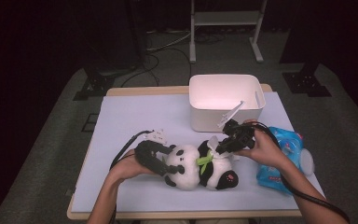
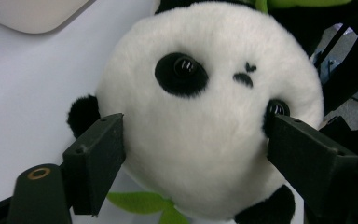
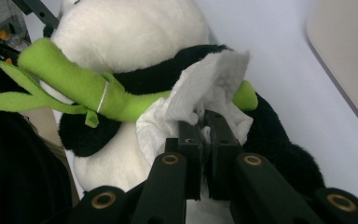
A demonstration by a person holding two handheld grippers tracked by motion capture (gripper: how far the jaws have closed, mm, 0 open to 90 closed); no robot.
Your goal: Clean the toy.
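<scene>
Now the plush panda (image 1: 200, 167) lies near-center on table (image 1: 135, 116); left gripper (image 1: 161, 163) grasps its head, right gripper (image 3: 204, 128) clenched on white wipe (image 3: 205, 88) at its body, near bin (image 1: 226, 100).

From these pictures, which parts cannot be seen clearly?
- Right gripper view: the wipe hides part of the panda body; the right gripper covers its lower folds.
- Left gripper view: picture edges cut off the panda's ears and body.
- High view: the blue packet's print is too small.

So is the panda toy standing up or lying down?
Lying down. The panda toy rests flat on the table, its head between the left tongs.
</scene>
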